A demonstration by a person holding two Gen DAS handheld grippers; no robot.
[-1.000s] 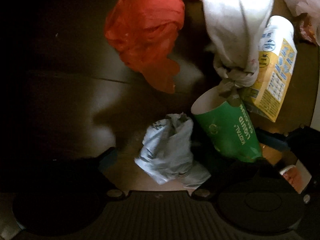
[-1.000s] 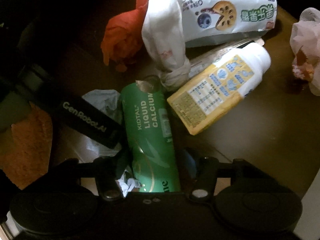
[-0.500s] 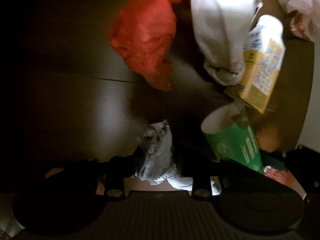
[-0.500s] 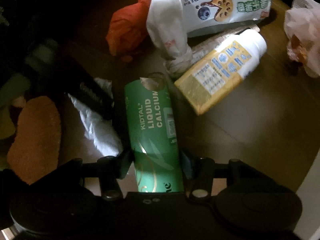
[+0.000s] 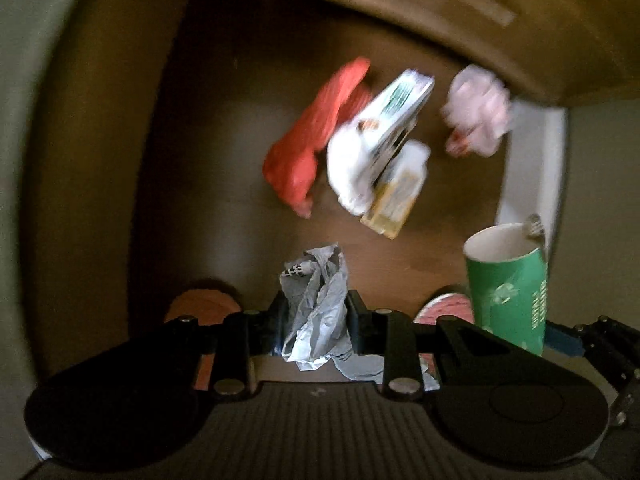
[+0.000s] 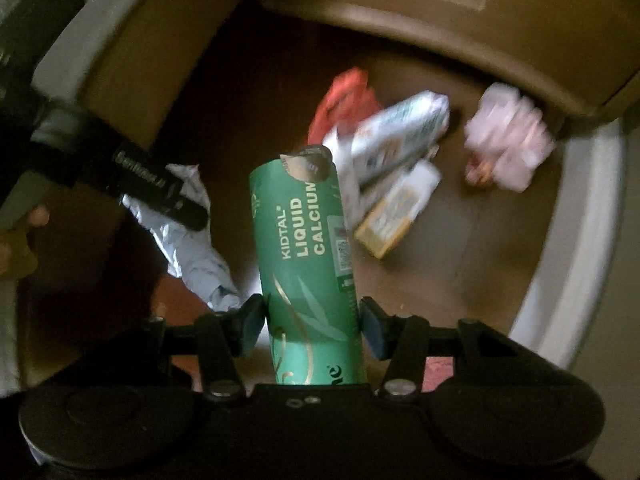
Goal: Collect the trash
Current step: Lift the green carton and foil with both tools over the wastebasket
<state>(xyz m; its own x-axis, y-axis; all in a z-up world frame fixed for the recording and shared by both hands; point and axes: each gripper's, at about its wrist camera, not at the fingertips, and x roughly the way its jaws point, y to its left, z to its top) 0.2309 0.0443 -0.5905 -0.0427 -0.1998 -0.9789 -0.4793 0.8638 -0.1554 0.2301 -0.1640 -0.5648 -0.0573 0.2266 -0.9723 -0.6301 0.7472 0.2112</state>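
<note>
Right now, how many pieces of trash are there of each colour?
Green: 1, the tube in the right hand-held gripper
Grey: 1, the crumpled paper in the left hand-held gripper
Red: 1, the bag
White: 2, the knotted bag and the snack packet
Yellow: 1, the bottle
Pink: 1, the bag
Total: 7

green tube with white lettering and gold leaf lines; pale grey crumpled paper; red-orange bag; yellow-and-white carton; pink wad; dark brown floor.
</note>
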